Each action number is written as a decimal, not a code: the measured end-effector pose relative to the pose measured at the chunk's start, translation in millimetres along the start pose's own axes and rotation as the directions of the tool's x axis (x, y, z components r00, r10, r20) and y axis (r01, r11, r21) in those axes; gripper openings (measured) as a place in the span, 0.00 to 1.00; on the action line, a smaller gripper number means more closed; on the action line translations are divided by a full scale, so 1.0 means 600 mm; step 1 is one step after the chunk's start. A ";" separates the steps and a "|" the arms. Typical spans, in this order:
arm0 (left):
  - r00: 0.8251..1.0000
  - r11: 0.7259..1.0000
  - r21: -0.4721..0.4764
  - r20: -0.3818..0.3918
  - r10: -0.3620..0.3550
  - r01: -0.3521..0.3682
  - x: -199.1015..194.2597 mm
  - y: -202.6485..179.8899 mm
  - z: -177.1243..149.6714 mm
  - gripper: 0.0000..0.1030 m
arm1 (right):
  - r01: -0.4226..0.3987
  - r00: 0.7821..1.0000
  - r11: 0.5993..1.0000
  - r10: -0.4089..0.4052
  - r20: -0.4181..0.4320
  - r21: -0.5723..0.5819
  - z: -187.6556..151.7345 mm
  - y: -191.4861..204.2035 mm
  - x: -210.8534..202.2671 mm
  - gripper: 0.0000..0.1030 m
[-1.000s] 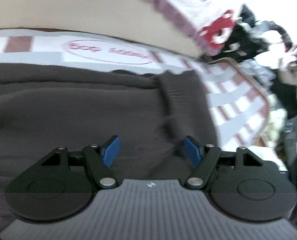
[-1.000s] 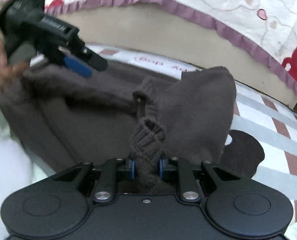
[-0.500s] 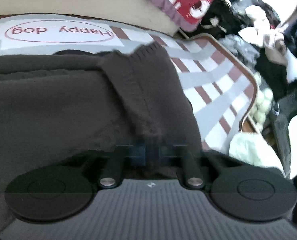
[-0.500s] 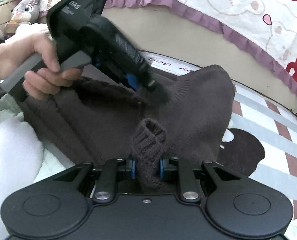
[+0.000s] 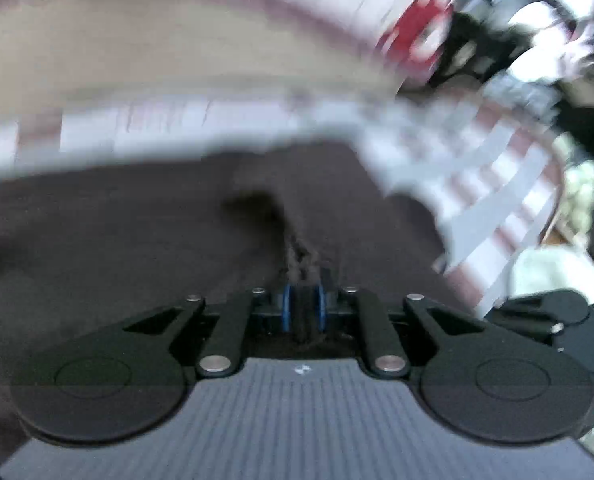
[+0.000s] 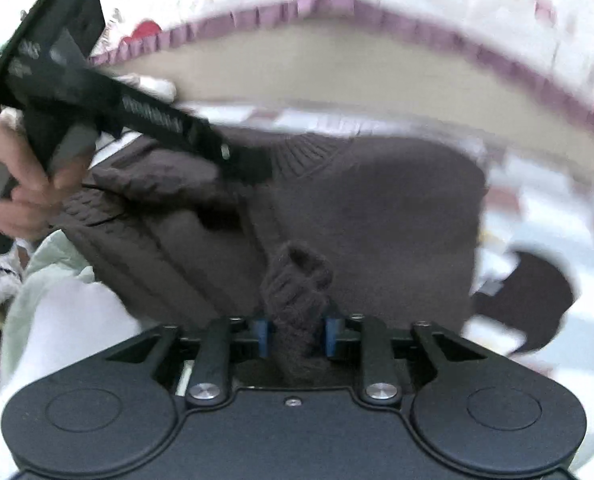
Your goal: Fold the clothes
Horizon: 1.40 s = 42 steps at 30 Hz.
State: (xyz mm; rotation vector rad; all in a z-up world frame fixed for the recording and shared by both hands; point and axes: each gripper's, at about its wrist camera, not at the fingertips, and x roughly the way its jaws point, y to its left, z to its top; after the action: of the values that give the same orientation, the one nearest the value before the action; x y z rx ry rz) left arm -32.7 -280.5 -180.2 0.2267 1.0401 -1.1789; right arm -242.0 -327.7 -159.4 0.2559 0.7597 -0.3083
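Sweater (image 6: 377, 216), brown knit, lies bunched on the striped mat (image 5: 493, 168) beside the bed. Left gripper (image 5: 303, 308) is pinched tight on a fold of it. Right gripper (image 6: 295, 332) is easing open with a knit cuff (image 6: 297, 280) between its pads.

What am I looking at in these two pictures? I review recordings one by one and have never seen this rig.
There is no robot: a person holds a handheld gripper in each hand, and a camera on each looks forward along its two fingers. The left view shows the left gripper shut on a pinch of a brown knitted sweater; it is blurred. The right view shows the right gripper with its jaws opening around a ribbed fold of the same sweater, plus the person's hand holding the left gripper. The sweater lies on a striped mat, beside a bed with a bear-print cover.
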 end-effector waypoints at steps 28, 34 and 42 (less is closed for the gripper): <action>0.999 0.982 0.185 -0.012 -0.031 0.033 -0.060 -0.025 0.015 0.21 | 0.060 0.996 0.946 -0.035 -0.085 0.317 -0.007 -0.090 -0.016 0.48; 0.999 0.999 0.048 -0.026 -0.021 0.022 -0.034 0.023 0.093 0.42 | 0.085 0.989 0.979 -0.061 -0.136 0.183 0.012 -0.062 -0.001 0.49; 0.993 0.993 -0.027 0.002 -0.117 0.117 0.062 0.033 0.141 0.59 | 0.071 0.992 0.976 -0.047 -0.117 0.208 0.006 -0.064 -0.006 0.50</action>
State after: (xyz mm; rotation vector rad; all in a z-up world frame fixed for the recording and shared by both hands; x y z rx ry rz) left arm 30.1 -350.2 -169.6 0.1449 1.0801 -1.2695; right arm -256.5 -364.0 -158.9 0.4556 0.8463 -0.4350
